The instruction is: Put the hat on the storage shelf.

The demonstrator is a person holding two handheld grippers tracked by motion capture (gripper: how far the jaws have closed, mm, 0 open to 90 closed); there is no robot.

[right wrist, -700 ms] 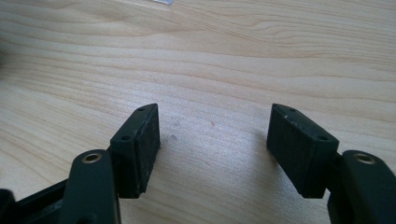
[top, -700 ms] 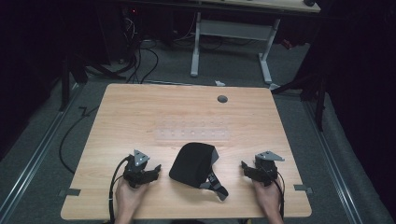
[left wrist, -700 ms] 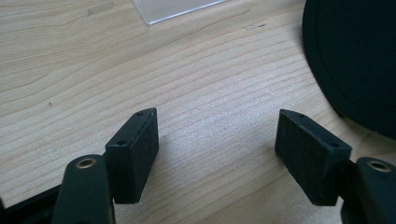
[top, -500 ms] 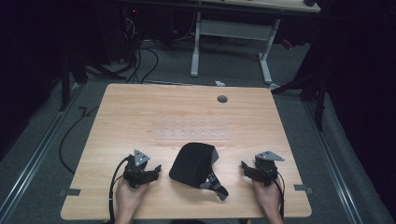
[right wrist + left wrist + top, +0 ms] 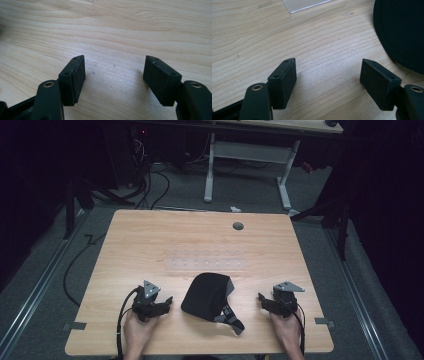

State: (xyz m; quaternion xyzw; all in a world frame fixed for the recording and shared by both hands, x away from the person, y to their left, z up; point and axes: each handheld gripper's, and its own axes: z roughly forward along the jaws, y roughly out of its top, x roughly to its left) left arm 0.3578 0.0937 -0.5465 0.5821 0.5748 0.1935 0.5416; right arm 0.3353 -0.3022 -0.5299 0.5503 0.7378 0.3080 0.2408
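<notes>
Starting at the left, our left gripper (image 5: pixel 167 301) rests low on the table (image 5: pixel 150 240) with its jaws spread wide and nothing between them; in the left gripper view the bare wood shows between the pads and the rounded dark edge of the cap (image 5: pixel 402 32) sits up and to the right, near but not touching. In the middle lies the black cap (image 5: pixel 206 296), crown up on the near half of the table, with its strap (image 5: pixel 231 317) trailing toward the near right corner — so its long axis runs on a slant from the far left to the near right. Farther right, our right gripper (image 5: pixel 261 299) also stands open and empty, pointing inward at the cap; in the right gripper view we see just plain wood between the pads (image 5: pixel 75 75). The cap sits between the two — the left gripper looks a little nearer the crown, while the strap end lies closer to the right one. We judge the next reach goes inward from either side.
</notes>
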